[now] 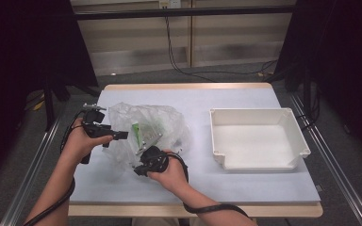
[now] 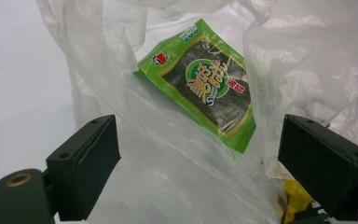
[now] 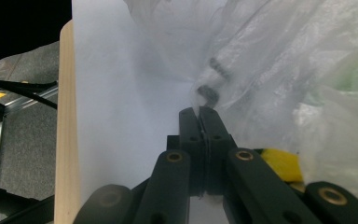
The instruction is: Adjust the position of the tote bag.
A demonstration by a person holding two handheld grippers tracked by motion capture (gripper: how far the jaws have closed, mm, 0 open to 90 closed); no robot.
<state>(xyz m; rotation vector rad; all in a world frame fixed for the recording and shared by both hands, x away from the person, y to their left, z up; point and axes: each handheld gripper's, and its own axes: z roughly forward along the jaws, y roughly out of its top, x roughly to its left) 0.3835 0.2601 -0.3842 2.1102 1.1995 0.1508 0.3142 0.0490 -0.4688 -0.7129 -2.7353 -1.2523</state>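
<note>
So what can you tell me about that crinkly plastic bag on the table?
The plastic bag is thin, clear and crumpled, lying slumped on the table's left half, apart from the white tray. Its mouth gapes toward the left gripper, whose jaws stand wide open around loose film. Inside lies a green seaweed snack packet, tilted, and something yellow lower down. The right gripper is shut on a pinch of the bag's edge.
</note>
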